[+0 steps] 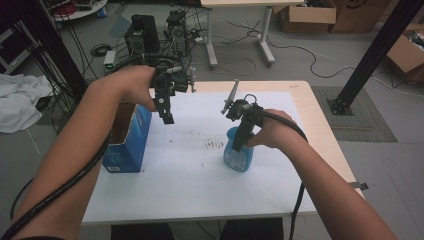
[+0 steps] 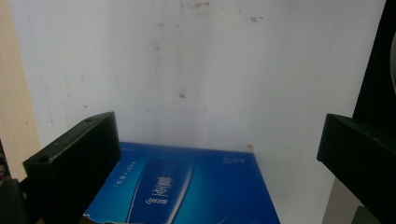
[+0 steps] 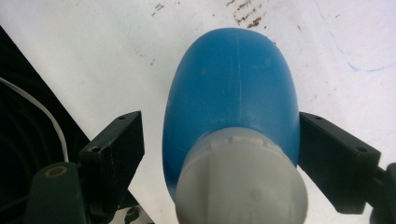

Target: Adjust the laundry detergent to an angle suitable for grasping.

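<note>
Forearms: two, entering from the bottom of the high view, one gripper in each hand
Table (image 1: 320, 130): one, light wood, covered by one stained white sheet (image 1: 200, 175)
Blue box (image 1: 131, 142): one, upright at the sheet's left edge, open top; its printed face lies below the left jaws in the left gripper view (image 2: 187, 186)
Blue bottle (image 1: 239, 156): one, white cap, standing on the sheet right of centre (image 3: 233, 102)
Left gripper (image 1: 167, 119): one, jaws wide apart, holding nothing, raised beside the box's top
Right gripper (image 1: 239, 146): one, jaws spread either side of the bottle, right jaw at its wall, left jaw clear; not clamped
</note>
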`<state>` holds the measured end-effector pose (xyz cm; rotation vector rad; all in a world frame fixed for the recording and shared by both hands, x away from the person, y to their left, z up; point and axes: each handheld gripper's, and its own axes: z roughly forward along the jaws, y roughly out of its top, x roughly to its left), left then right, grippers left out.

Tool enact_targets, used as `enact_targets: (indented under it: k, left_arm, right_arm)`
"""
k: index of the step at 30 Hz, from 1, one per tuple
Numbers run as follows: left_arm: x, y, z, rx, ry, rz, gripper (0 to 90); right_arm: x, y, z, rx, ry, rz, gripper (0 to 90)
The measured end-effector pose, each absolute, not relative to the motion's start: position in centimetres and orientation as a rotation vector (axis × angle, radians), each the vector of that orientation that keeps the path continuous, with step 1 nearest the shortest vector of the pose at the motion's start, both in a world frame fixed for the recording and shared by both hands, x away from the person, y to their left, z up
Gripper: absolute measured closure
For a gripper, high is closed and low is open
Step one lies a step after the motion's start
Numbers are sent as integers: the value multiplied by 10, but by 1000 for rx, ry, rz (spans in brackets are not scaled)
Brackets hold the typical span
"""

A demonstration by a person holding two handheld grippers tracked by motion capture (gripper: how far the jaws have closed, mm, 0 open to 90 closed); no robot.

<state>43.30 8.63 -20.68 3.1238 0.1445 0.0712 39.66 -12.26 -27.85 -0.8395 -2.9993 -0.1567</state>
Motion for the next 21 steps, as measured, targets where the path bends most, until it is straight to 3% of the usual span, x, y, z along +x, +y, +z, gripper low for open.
enact_targets:
  k: [21]
  left_arm:
    - [433,87,-207,3130,149,76,0]
  right_arm:
    - [390,-123,-263,-792,-3021,-225,144]
